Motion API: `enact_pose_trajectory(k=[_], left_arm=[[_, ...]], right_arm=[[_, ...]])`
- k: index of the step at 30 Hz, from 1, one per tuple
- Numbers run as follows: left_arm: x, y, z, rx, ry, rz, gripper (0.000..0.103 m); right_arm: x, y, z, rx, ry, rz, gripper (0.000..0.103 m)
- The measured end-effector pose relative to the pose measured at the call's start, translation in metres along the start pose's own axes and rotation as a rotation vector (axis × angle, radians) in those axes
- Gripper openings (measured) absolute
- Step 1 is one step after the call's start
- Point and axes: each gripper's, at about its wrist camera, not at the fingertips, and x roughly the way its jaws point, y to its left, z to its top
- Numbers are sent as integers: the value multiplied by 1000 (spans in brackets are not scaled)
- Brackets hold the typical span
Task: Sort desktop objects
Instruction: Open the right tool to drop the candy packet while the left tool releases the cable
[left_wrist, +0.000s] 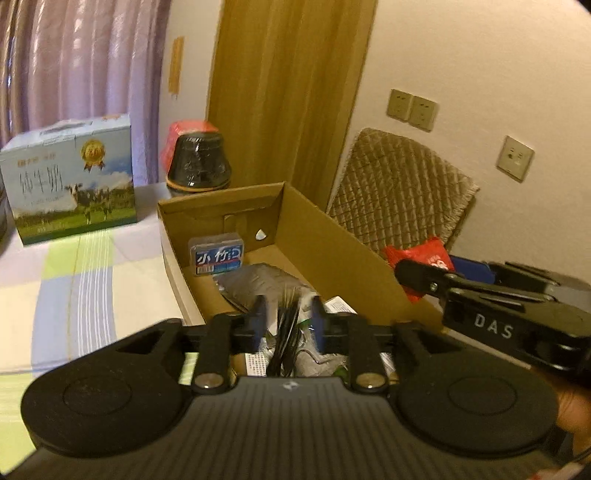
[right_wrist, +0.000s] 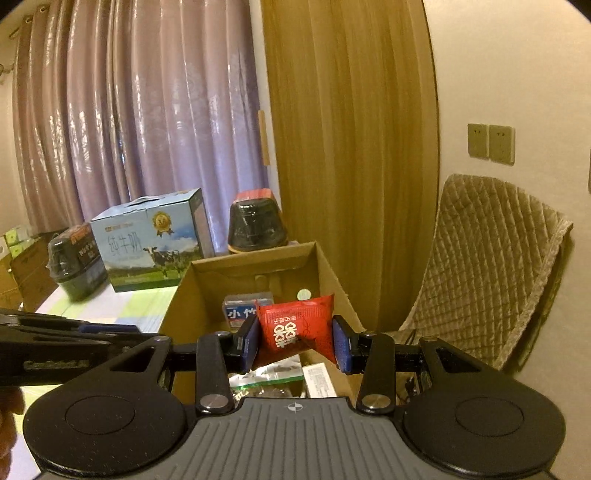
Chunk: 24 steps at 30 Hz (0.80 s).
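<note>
The right gripper (right_wrist: 293, 341) has its jaws clamped on a red snack packet (right_wrist: 295, 332), held above the open cardboard box (right_wrist: 207, 295). The left gripper (left_wrist: 288, 319) hangs over the box's near end, jaws apart, with dark packets (left_wrist: 286, 332) showing between its fingers. Ahead of both lies a blue-labelled plastic case (left_wrist: 217, 254).

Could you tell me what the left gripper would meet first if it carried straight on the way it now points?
Probably the packets heaped in the near end of the cardboard box: the left gripper points down into it, fingers apart. Depth is unclear, so contact could come lower in the pile.
</note>
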Motion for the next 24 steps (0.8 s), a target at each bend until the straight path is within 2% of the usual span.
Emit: enact_pose_trajectory(k=[5, 6, 7, 8, 11, 13, 14, 18, 22, 24], left_arm=[[-7, 10, -4, -7, -6, 36, 28], [-10, 13, -6, -16, -8, 42, 29], [-13, 16, -7, -26, -10, 49, 30], [-17, 19, -8, -32, -12, 56, 31], [-28, 21, -12, -31, -18, 68, 37], [-37, 22, -16, -32, -26, 79, 51], [-42, 22, -18, -35, -30, 88, 54], [-60, 20, -26, -41, -33, 129, 81], [-77, 9, -38, -24, -22, 167, 96], [-84, 5, -44, -42, -7, 168, 98]], right_arm=[[10, -1, 3, 34, 21, 40, 41], [12, -1, 4, 39, 23, 58, 46], [13, 0, 5, 45, 21, 68, 63], [12, 0, 6, 50, 14, 71, 72], [4, 1, 8, 60, 0, 63, 74], [-3, 1, 8, 66, 3, 51, 78], [-7, 1, 6, 71, 6, 46, 83], [-28, -1, -1, 98, 22, 7, 99], [-49, 0, -8, 122, 79, -1, 101], [-60, 0, -11, 114, 105, -8, 101]])
